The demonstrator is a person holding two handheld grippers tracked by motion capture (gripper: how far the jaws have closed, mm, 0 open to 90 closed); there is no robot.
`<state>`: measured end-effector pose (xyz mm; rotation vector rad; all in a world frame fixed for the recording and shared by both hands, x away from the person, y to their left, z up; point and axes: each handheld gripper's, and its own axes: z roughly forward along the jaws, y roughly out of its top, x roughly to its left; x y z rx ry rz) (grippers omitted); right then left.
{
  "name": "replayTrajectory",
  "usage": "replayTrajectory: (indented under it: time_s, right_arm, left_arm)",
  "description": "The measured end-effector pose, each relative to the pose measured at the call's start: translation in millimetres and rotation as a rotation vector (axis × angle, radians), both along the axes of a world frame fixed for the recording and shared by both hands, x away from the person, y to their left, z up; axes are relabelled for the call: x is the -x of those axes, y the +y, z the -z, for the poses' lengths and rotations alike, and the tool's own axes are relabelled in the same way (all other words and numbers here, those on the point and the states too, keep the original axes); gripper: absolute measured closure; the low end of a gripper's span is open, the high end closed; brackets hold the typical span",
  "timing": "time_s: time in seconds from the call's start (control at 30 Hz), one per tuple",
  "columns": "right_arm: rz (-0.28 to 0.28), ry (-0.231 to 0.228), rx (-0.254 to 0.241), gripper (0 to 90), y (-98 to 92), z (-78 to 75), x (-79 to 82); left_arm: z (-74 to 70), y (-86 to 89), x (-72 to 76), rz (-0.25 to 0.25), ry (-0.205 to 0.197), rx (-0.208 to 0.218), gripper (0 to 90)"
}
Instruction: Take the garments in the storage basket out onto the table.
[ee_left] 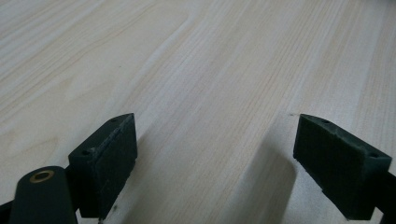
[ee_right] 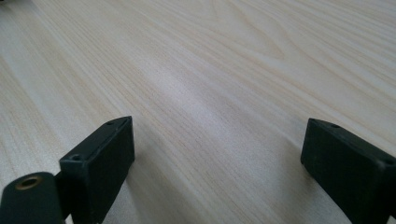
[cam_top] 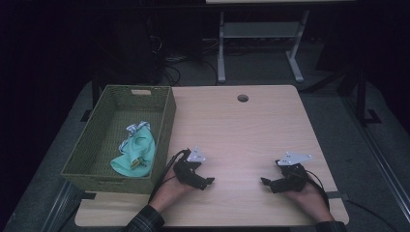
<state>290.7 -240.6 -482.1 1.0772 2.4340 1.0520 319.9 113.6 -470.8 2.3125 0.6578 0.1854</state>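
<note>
My left gripper (cam_top: 207,182) rests low over the wooden table (cam_top: 241,130), just right of the green woven basket (cam_top: 162,140). Its jaws stand wide apart with bare wood between them (ee_left: 215,154). My right gripper (cam_top: 266,182) sits near the front right of the table, pointing left toward the other one. It is open too, with nothing between its pads (ee_right: 217,163). Inside the basket lies a crumpled mint-green cloth (cam_top: 138,152) with a patterned white piece at its top.
A round cable hole (cam_top: 242,98) sits near the table's far edge. A metal-legged desk frame (cam_top: 261,43) and cables stand on the dark floor beyond. Plaid sleeves come in from the bottom edge.
</note>
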Motion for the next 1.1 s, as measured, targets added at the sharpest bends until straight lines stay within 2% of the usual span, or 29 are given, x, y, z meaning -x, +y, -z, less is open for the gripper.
replayTrajectory:
  time_s: [0.2,0.3,0.6,1.03,1.1]
  right_arm:
    - [-0.002,0.0,0.0,8.9,0.3,0.1,-0.5]
    - [0.0,0.001,0.0,8.8,0.9,0.0,-0.8]
    - [-0.002,0.003,0.0,8.8,0.7,0.0,-0.3]
    - [-0.002,0.003,0.0,8.8,0.7,0.0,-0.3]
    - [-0.001,0.003,0.0,8.8,0.7,0.0,-0.3]
  left_arm:
    - [-2.4,2.2,-1.2,-0.009,0.008,0.024,13.1]
    - [-3.8,0.6,-1.3,-0.014,0.027,0.014,13.1]
    - [-9.0,0.9,-0.9,-0.003,0.004,0.014,13.3]
    - [-14.6,0.7,-2.0,-0.015,0.001,0.039,13.3]
    - [-16.5,1.5,-2.9,-0.005,-0.004,0.025,13.3]
